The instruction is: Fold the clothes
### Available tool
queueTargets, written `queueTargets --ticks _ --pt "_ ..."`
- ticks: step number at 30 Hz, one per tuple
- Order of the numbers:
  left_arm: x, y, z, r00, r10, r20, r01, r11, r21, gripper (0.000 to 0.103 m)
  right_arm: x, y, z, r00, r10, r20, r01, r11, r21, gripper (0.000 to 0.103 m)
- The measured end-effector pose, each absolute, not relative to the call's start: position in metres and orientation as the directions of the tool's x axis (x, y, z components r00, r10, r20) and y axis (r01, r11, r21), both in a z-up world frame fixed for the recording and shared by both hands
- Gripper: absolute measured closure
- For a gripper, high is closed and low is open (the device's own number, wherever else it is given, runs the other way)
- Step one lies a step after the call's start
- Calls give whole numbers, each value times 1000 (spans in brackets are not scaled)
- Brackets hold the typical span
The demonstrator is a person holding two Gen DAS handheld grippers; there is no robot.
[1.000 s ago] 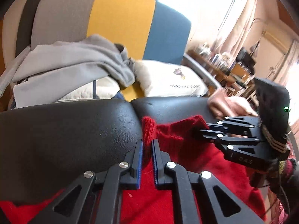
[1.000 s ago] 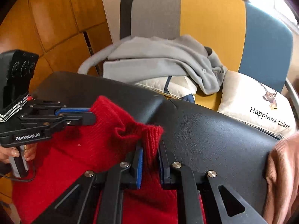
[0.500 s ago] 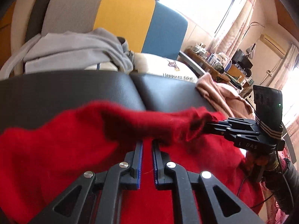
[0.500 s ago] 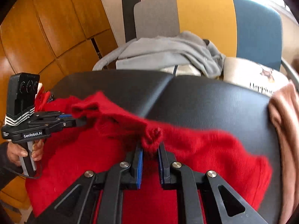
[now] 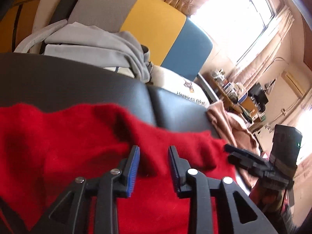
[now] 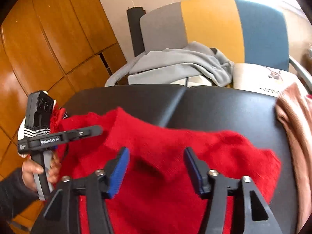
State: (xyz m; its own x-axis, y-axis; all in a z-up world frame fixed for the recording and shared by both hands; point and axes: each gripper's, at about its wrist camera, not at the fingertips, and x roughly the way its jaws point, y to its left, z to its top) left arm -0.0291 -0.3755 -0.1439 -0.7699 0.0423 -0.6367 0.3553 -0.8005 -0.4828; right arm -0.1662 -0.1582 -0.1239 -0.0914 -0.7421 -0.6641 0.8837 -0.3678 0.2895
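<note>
A red knit sweater (image 5: 68, 136) (image 6: 175, 150) lies folded over on the black leather seat (image 5: 78, 81) (image 6: 214, 105). My left gripper (image 5: 154, 150) hovers at the folded edge with its jaws opening. The red fold runs between the blue pads (image 5: 134, 161), which do not press on it. My right gripper (image 6: 156, 152) stands wider, jaws opening over the same fold, with its pads (image 6: 120, 165) clear of the cloth. Each gripper shows in the other's view: the right gripper (image 5: 229, 153) at the sweater's right corner, the left gripper (image 6: 98, 130) at its left edge, held by a hand (image 6: 31, 173).
A grey hoodie (image 5: 93, 44) (image 6: 181, 66) is draped over a grey, yellow and blue chair (image 5: 156, 25) behind the seat, beside a cream printed cushion (image 5: 183, 91). A pink garment (image 5: 230, 124) (image 6: 294, 120) lies on the seat's right edge. Wooden panels (image 6: 48, 48) stand at the left.
Both grippers, earlier shut on the sweater's edge, drew it over the rest of the garment and have let go. Their jaws now stand apart and the fold rests on the seat.
</note>
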Motion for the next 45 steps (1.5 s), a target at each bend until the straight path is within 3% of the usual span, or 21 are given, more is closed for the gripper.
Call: queueTargets --ticks 3,4,5,6,10,17,27,33,41,45 --pt "-42 -365 -168 -749 0 -663 367 -833 -414 62 -168 -181 -151 -110 -672 -733 872 -418 253 25" --pt "-43 -363 -179 -749 -7 -663 362 -842 -399 61 -171 -182 -166 -143 -618 -773 858 -467 215 12" --pt "-41 -364 -184 -763 9 -646 348 -837 -422 58 -173 -182 -181 -173 -571 -803 844 -506 177 2" --pt "-38 -371 -184 -784 46 -620 331 -813 -479 56 -169 -177 -192 -193 -582 -790 852 -499 159 0" --pt "-30 -387 -193 -825 116 -553 298 -743 -600 57 -170 -170 -195 -178 -642 -746 859 -471 201 0" --pt "-36 -385 -191 -817 94 -568 310 -759 -572 57 -180 -166 -200 -132 -706 -696 836 -457 305 0" --pt "-27 -380 -189 -816 84 -571 316 -764 -563 57 -246 -115 -189 23 -956 -292 461 -249 852 0" --pt "-25 -381 -189 -821 87 -565 312 -760 -570 57 -267 -150 -189 24 -914 -404 428 -356 831 0" --pt "-26 -381 -190 -826 92 -556 307 -755 -580 57 -292 -163 -200 -128 -885 -448 393 -460 796 0" --pt "-25 -382 -191 -828 94 -553 305 -752 -584 57 -280 -183 -197 -123 -849 -515 520 -497 695 0"
